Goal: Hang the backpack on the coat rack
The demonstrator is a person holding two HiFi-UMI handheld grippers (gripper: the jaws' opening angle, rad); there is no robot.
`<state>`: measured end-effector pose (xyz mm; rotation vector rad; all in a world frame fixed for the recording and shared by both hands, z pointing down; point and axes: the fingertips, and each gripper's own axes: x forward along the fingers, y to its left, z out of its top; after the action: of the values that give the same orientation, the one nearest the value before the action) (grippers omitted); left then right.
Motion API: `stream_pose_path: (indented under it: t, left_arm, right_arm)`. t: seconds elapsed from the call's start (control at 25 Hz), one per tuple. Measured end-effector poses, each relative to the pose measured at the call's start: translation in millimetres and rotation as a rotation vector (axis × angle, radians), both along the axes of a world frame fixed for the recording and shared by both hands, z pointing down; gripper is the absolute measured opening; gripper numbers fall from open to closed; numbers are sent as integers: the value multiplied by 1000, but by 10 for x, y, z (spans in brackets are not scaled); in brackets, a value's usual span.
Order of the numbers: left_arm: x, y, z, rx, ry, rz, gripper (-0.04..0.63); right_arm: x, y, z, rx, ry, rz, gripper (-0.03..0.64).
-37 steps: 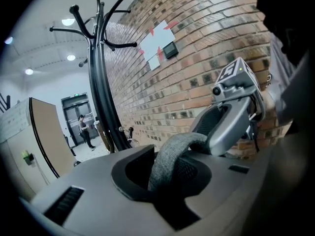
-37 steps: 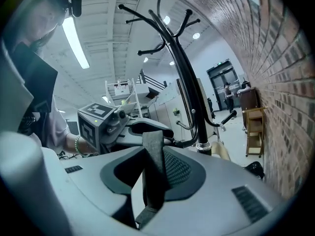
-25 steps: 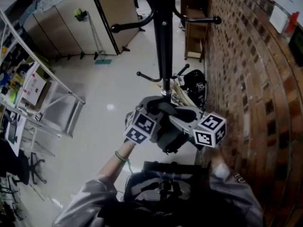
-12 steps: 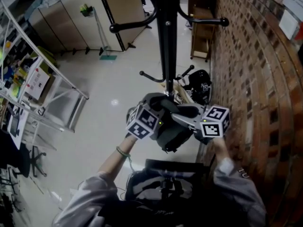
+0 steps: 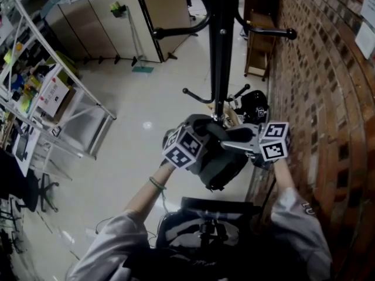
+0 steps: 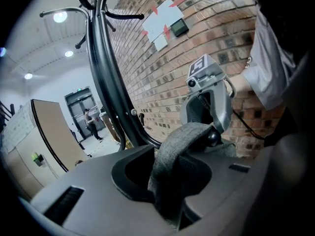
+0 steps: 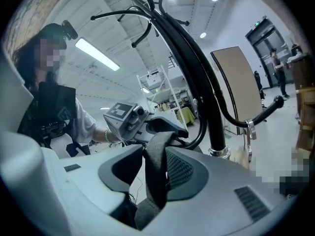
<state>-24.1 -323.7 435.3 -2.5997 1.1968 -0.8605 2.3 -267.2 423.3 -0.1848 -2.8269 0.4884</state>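
Coat rack pole [image 5: 220,51] stands straight ahead, its hooks [image 5: 196,96] curving out to both sides; the backpack [image 5: 221,164] fills the gap before it. Brick wall [image 5: 328,98] closes the right. Floor [image 5: 140,92] lies open leftward to metal shelving [image 5: 104,134] at its left edge.

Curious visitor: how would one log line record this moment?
left gripper: shut on strap | right gripper: jaws just opening, strap between | backpack: off coat rack

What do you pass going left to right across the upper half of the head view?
shelving rack → beige cabinets → brown panel → coat rack → wooden stand → brick wall
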Motion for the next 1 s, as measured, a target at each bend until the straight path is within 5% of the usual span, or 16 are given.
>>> stream_pose_path:
  t: [0.24,0.6,0.8,1.0]
  left_arm:
    - [10,-13,219,-60,-19,-20,84]
    - [115,4,273,-52,16,1,86]
    - [69,19,279,-9,2,-22,92]
    - [-5,62,255,13,105,-81,117]
  right_arm:
    - [12,-47,52,-45,22,-30,199]
    - [105,-84,137,-108,2,56,222]
    - [138,-133,120,-40,16,158,229]
    - [373,-213,-46,-26,-46,264,229]
